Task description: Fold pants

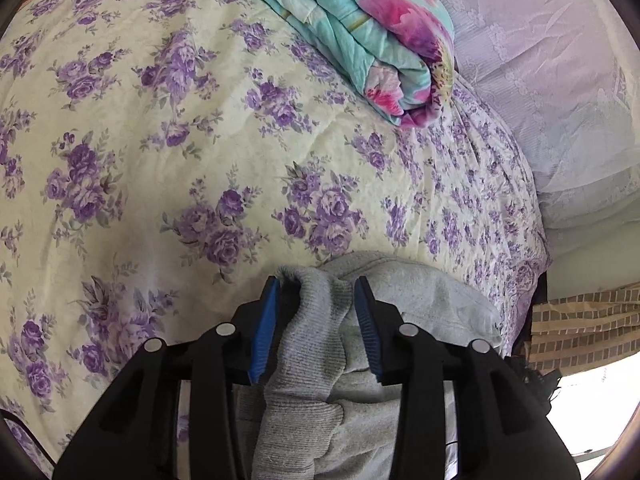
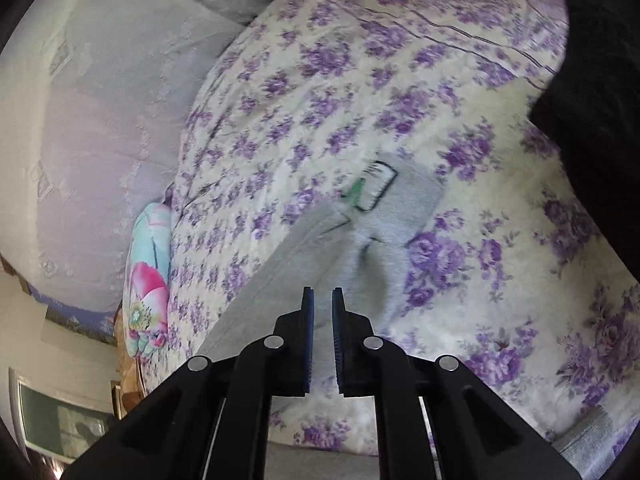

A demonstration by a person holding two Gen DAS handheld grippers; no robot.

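Grey pants [image 1: 308, 360] lie on the bed [image 1: 160, 168]: in the left view a ribbed cuff or waistband bunches up between the fingers of the left gripper [image 1: 316, 284], with softer fleece spreading right and below. Left jaws stand apart with cloth between them; they look not closed on it, pads hardly pressing. In the right view the pants [image 2: 320, 240] run away from the camera as a long grey strip with a dark-outlined patch [image 2: 374, 190] near the far end. Right gripper [image 2: 322, 292] hovers over it, jaws almost together with a thin gap, nothing between them. Risks, as I judge: left closes on the bunched rib only and picks one layer, so the fold goes crooked; thick knit can slip off the smooth blue pads; the sheet is thin, wrinkled and may get pinched along with the pants. The right view is blurred, so placement is unsure. A rolled teal-pink quilt [image 1: 360, 32] and pale lace cover [image 1: 540, 60] sit well apart.
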